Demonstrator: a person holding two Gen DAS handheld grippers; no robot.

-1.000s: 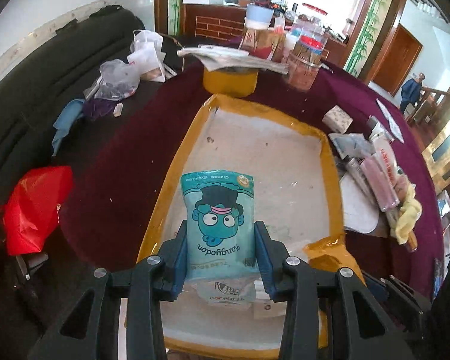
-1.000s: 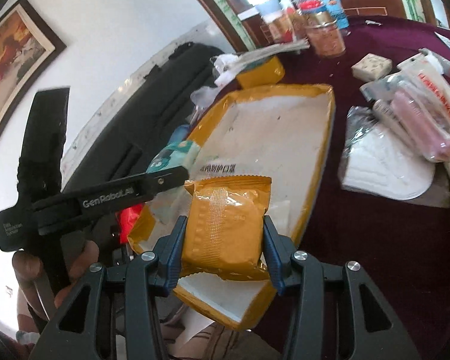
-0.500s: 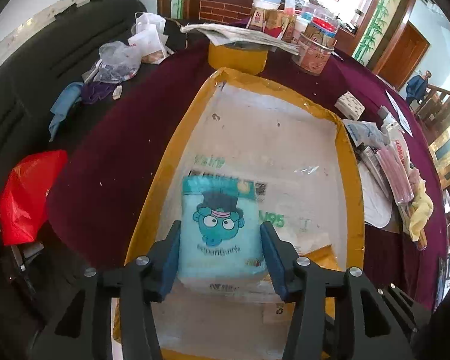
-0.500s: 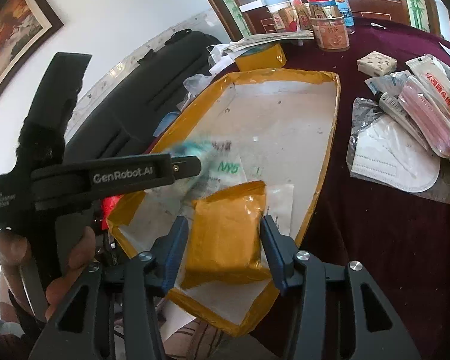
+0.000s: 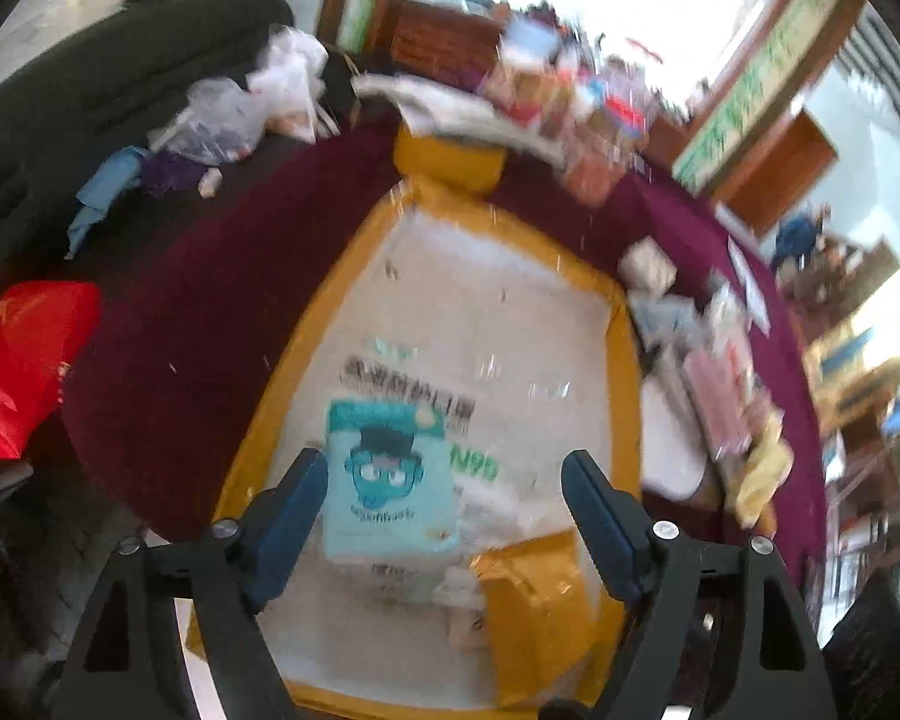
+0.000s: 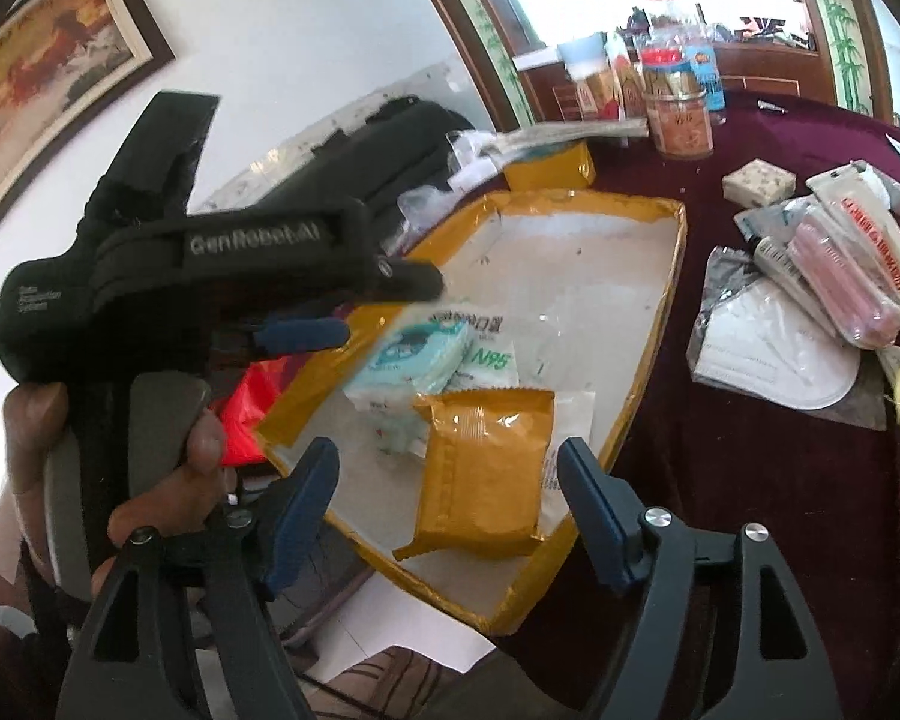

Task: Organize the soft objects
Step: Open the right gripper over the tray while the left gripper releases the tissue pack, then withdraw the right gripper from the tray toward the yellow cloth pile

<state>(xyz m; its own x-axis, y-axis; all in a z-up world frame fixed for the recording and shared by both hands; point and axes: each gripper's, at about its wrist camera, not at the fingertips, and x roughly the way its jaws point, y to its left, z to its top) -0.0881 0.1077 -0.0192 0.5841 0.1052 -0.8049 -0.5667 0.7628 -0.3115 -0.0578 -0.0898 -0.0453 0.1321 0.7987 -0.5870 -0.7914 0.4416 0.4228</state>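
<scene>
- Nearest in the right wrist view, the right tool [image 6: 447,510] has its jaws wide and opening; the orange packet [image 6: 480,471] lies between the blue pads but neither pad presses on it.
- The orange packet rests flat in the near part of the yellow-rimmed tray [image 6: 660,360], partly over clear mask wrappers.
- In the left wrist view, the left tool [image 5: 444,516] also stands wide with its jaws opening; the teal tissue pack [image 5: 387,489] with a cartoon face lies in the gap, close to the left pad and clear of the right one.
- The teal tissue pack sits in the tray's near left part, on top of an N95 mask packet [image 6: 492,357], just left of and beyond the orange packet.
- At the left of the right wrist view, a hand [image 6: 168,480] grips the handle of the left tool.
- Right of the tray, on the maroon tabletop [image 6: 750,480], lie a white face mask [image 6: 774,354], a pink tube [image 6: 846,282] and other small packets.
- Left of the tabletop, a red bag [image 5: 18,372] lies lower down.
- Beyond the tray's far end stands a yellow box [image 6: 549,171] under papers, and farther right a clear jar [image 6: 681,120] among bottles.
- Farthest left, a dark sofa [image 5: 90,90] carries plastic bags [image 5: 234,108].
</scene>
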